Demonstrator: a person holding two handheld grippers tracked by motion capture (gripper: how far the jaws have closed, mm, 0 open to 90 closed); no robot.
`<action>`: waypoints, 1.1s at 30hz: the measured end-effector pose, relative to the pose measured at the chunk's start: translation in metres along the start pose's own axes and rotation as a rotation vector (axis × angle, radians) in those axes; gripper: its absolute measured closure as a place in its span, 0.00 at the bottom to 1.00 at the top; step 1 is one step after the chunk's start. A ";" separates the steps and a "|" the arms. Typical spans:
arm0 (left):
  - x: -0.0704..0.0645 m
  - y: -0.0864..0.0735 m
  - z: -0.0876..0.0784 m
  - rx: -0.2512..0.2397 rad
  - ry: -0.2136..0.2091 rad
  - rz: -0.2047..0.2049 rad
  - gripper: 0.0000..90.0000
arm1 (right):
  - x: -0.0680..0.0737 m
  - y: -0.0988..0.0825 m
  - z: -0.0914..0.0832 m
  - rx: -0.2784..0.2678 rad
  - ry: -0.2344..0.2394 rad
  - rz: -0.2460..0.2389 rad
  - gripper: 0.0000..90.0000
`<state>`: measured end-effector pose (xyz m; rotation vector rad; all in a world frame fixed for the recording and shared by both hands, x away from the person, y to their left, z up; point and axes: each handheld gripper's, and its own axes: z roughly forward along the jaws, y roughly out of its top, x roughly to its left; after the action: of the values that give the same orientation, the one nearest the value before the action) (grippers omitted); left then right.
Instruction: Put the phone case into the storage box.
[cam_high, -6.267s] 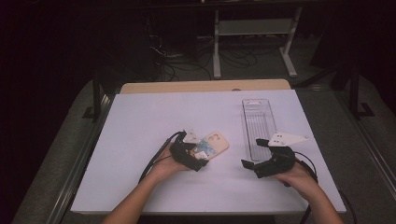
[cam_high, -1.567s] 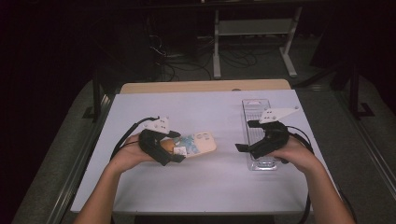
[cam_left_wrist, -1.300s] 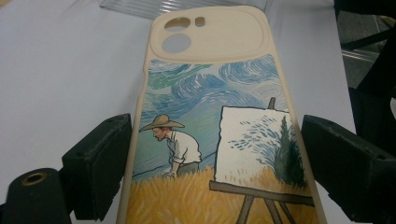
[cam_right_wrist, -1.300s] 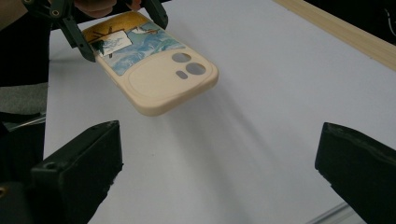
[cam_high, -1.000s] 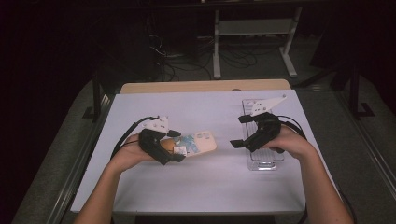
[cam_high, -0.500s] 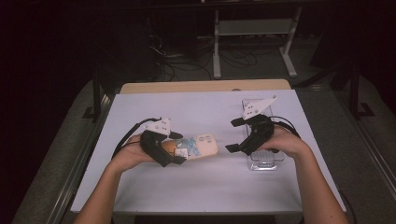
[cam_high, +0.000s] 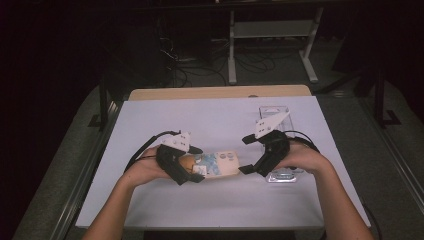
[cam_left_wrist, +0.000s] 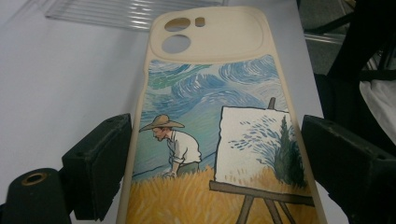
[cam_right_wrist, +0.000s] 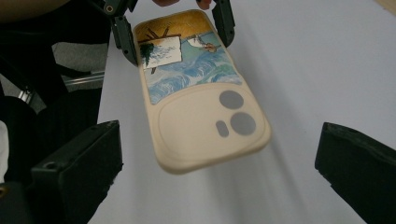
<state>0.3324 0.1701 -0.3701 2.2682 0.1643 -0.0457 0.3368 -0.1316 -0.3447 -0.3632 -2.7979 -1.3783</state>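
A cream phone case printed with a painter in a wheat field hangs a little above the white table. My left gripper is shut on its lower part, one jaw against each long edge. The case's camera-cutout end points toward my right gripper. That gripper is open, and its wide-set jaws stand either side of the cutout end without touching it. In the right gripper view, the left gripper clamps the far end of the case.
A long clear plastic tray lies at the right of the white table cover, partly under the right hand; its ribbed edge shows beyond the case. Cables trail from both grippers. A dark floor with a desk frame lies beyond the table.
The right hand has moved left from over the clear tray toward the case's free end. The left gripper and the case have stayed put.
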 end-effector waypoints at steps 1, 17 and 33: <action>-0.001 0.001 0.001 0.001 -0.004 0.002 0.12 | 0.001 0.000 0.001 0.001 0.007 -0.004 0.00; -0.009 0.008 0.008 0.025 -0.029 0.058 0.12 | 0.009 0.005 0.019 0.026 0.053 -0.049 0.00; -0.017 0.014 0.009 0.030 -0.037 0.088 0.12 | 0.014 0.015 0.042 0.041 0.090 -0.109 0.00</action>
<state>0.3172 0.1518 -0.3638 2.3006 0.0446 -0.0440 0.3305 -0.0876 -0.3574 -0.1457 -2.8051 -1.3175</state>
